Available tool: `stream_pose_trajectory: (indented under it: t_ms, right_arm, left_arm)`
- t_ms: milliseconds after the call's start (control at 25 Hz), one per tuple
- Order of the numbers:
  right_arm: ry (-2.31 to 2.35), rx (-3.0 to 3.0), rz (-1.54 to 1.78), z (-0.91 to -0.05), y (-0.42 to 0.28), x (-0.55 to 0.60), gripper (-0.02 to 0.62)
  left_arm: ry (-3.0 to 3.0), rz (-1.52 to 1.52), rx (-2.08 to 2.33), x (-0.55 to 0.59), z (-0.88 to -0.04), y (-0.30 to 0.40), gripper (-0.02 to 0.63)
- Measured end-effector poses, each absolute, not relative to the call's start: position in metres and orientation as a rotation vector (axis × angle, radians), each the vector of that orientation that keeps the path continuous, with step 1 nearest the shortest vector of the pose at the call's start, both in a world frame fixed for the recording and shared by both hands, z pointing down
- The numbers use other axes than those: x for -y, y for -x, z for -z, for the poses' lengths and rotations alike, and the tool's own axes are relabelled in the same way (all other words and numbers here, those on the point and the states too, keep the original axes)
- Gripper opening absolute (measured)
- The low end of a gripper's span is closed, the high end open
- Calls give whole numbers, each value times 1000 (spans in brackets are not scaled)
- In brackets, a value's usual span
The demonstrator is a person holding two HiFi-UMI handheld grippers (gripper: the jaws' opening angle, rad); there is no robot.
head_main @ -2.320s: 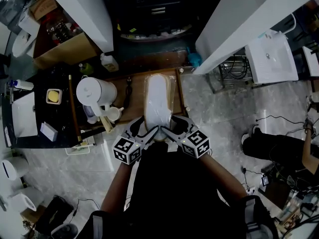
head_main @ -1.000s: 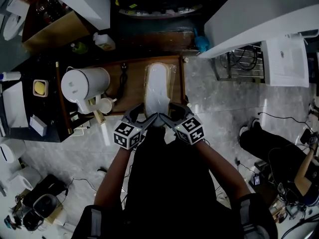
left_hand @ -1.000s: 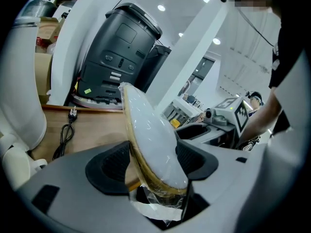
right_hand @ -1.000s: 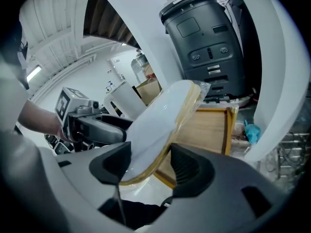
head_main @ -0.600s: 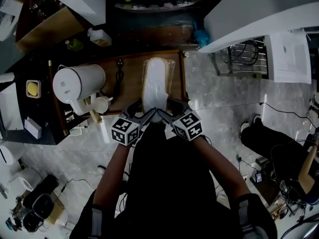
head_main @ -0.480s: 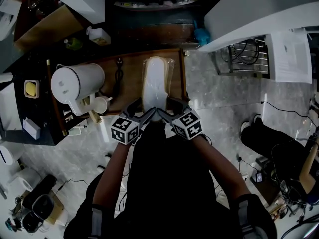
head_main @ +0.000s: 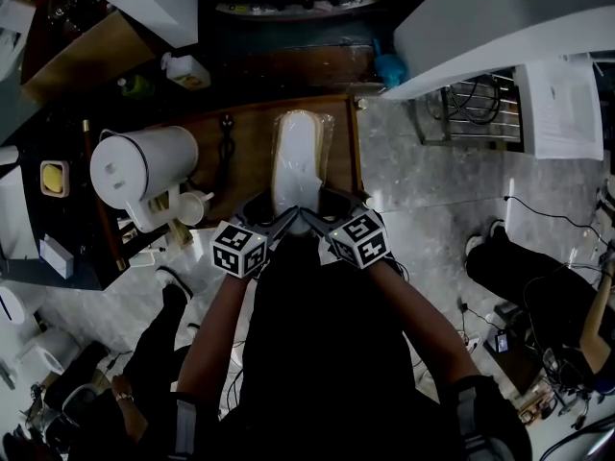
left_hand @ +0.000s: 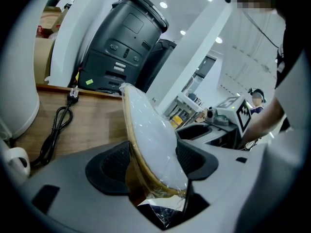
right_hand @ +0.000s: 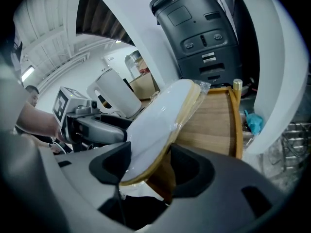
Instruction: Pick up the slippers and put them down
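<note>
The slippers (head_main: 296,157) are a white pair with tan soles, wrapped in clear plastic, lying lengthways over the wooden table (head_main: 245,166). My left gripper (head_main: 274,222) and right gripper (head_main: 317,220) meet at the pack's near end, one on each side. In the left gripper view the slippers (left_hand: 150,140) stand on edge between the pads of my left gripper (left_hand: 153,166), which is shut on them. In the right gripper view the slippers (right_hand: 160,115) are clamped the same way by my right gripper (right_hand: 150,166). Whether the far tip touches the tabletop is hidden.
A white kettle (head_main: 135,166), a small cup (head_main: 195,205) and a black cable (head_main: 224,142) sit on the table left of the slippers. A black machine (left_hand: 121,38) stands behind the table. Another person's leg (head_main: 159,344) is on the floor at lower left.
Both grippers and the slippers have sunk slightly toward the table, still gripped. Another person has come into view at the lower left.
</note>
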State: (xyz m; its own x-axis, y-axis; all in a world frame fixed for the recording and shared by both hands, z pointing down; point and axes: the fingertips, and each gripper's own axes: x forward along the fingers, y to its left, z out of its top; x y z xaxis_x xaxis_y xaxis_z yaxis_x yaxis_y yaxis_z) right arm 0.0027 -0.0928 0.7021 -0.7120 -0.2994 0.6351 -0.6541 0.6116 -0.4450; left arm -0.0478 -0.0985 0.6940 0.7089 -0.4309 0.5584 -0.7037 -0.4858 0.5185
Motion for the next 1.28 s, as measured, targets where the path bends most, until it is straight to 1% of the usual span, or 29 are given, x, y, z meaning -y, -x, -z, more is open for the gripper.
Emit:
stream_pose_trajectory:
  t_ms: [560,960,1280]
  right_arm:
    - [-742,2274,-967,-725,-3,100,261]
    - [-762,2249,-977,-735,-3,103,261]
    - [-797,2237,-946,-731,-3,104,261]
  left_arm:
    - [-2112,-489,851,107,-721,48,299]
    - [-2096,-563,828,107,-740,48,299]
    - [-2108,-574,824,110,-736,52,299]
